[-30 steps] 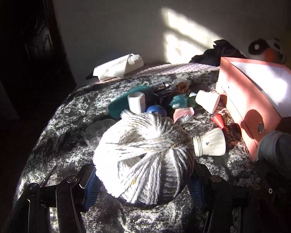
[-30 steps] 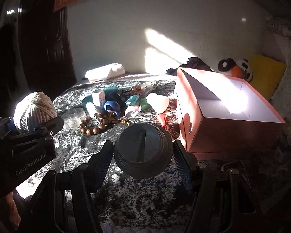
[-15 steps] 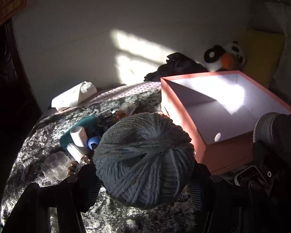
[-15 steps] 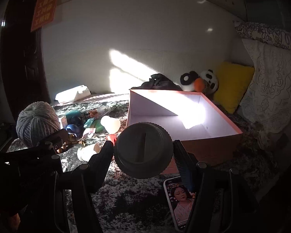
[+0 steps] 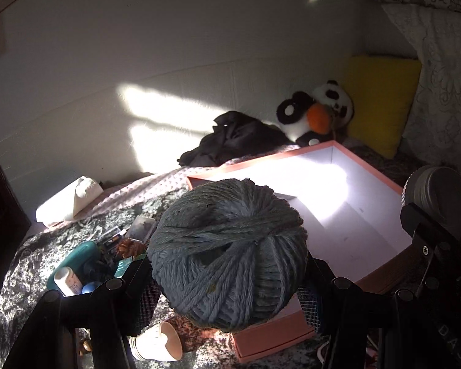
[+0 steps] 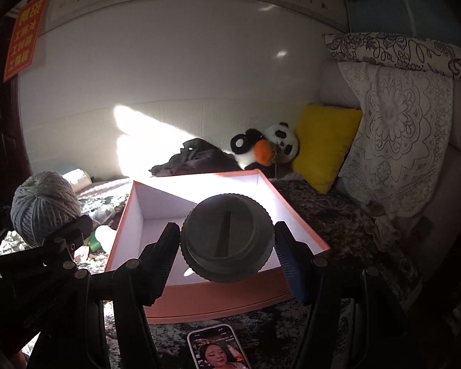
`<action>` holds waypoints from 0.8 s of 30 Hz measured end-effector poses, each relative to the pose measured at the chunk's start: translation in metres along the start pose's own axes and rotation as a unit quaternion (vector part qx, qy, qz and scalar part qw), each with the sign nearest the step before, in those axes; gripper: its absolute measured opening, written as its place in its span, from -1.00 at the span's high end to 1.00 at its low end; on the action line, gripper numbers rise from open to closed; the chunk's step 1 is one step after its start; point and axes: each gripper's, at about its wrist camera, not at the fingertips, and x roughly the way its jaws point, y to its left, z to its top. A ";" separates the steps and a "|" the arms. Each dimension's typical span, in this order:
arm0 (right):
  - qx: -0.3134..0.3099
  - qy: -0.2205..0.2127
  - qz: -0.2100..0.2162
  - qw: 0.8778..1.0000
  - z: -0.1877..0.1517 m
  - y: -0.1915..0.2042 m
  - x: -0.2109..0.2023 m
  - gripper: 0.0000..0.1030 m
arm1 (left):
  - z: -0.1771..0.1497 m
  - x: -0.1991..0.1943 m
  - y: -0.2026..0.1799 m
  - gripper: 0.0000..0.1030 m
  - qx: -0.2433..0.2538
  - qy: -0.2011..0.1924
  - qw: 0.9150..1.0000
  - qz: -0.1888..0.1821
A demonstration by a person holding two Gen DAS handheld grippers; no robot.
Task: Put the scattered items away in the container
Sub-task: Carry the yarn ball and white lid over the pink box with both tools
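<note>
My left gripper [image 5: 227, 298] is shut on a pale ball of string [image 5: 227, 255], held in the air at the near left corner of the open pink box [image 5: 365, 279]. In the right wrist view the same ball of string [image 6: 44, 207] shows at the far left. My right gripper [image 6: 227, 246] is shut on a round dark grey jar with a slotted lid [image 6: 227, 236], held above the front wall of the pink box [image 6: 218, 301], whose white inside holds nothing that I can see. Scattered items [image 5: 86, 264] lie on the patterned bedspread left of the box.
A small white cup [image 5: 156, 346] lies on its side below my left gripper. A phone [image 6: 219, 349] with a lit screen lies in front of the box. Behind the box are dark clothing [image 6: 196, 156], a panda toy [image 6: 265, 146], a yellow cushion [image 6: 325, 144] and lace pillows [image 6: 396, 141].
Both grippers have swung right and risen from over the scattered items to the pink box, carrying the ball of string and the grey jar. The box now fills the middle of both views.
</note>
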 end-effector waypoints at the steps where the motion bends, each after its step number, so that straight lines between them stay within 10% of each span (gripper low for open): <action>1: 0.003 0.002 -0.002 1.000 0.005 -0.005 0.009 -0.27 | 0.004 0.008 -0.001 -0.24 0.001 0.002 1.000 -0.001; 13: 0.026 0.035 -0.007 0.999 0.056 -0.039 0.135 -0.27 | 0.027 0.114 -0.014 -0.24 0.017 0.047 0.999 -0.006; 24: 0.018 0.122 -0.004 0.992 0.032 -0.028 0.233 -0.27 | 0.029 0.199 -0.022 -0.24 0.036 0.113 0.993 -0.001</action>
